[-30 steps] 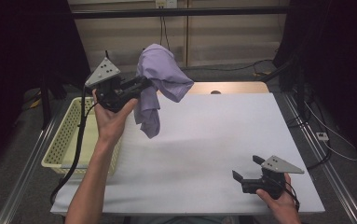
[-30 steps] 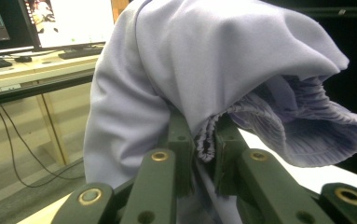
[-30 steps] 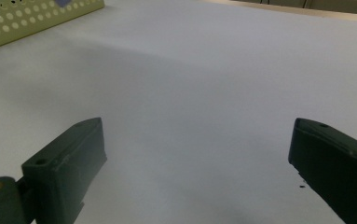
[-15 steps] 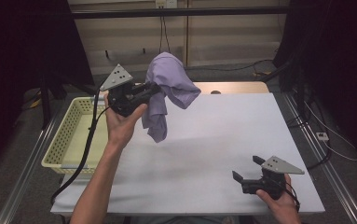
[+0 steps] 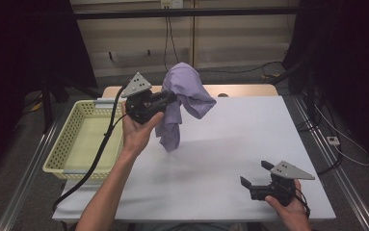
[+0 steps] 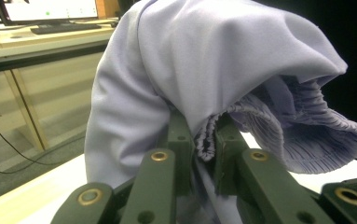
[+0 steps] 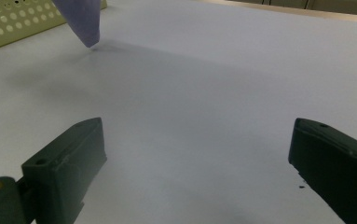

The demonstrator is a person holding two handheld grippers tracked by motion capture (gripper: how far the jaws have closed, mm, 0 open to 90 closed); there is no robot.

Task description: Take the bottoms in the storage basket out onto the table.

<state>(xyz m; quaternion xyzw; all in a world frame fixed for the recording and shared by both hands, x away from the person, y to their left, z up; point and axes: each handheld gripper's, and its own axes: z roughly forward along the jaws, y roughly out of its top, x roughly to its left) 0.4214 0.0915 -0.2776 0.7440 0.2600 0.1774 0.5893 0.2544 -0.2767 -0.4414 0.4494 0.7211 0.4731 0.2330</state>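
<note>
A lilac cloth garment (image 5: 187, 101) with a ribbed hem hangs above the white table (image 5: 249, 139), held up by my left gripper (image 5: 172, 98), which is shut on a fold of it. In the left gripper view the cloth (image 6: 213, 70) drapes over both jaws, and a gathered edge is pinched between them at my left gripper (image 6: 203, 149). Its lowest tip (image 7: 85, 23) hangs down to the tabletop or just above it; contact is unclear. My right gripper (image 5: 255, 174) rests low at the table's near right, open, with bare table between its jaws (image 7: 197, 154).
A pale yellow perforated basket (image 5: 76, 139) stands at the table's left edge, its cavity bare. A black cable (image 5: 95, 159) trails from the left gripper past the basket. Metal rails run along both table sides, and a wooden strip (image 5: 240, 90) lies behind.
My left gripper has carried the cloth rightward and lower, from over the basket's far corner to over the table's left part. The right gripper has stayed put.
</note>
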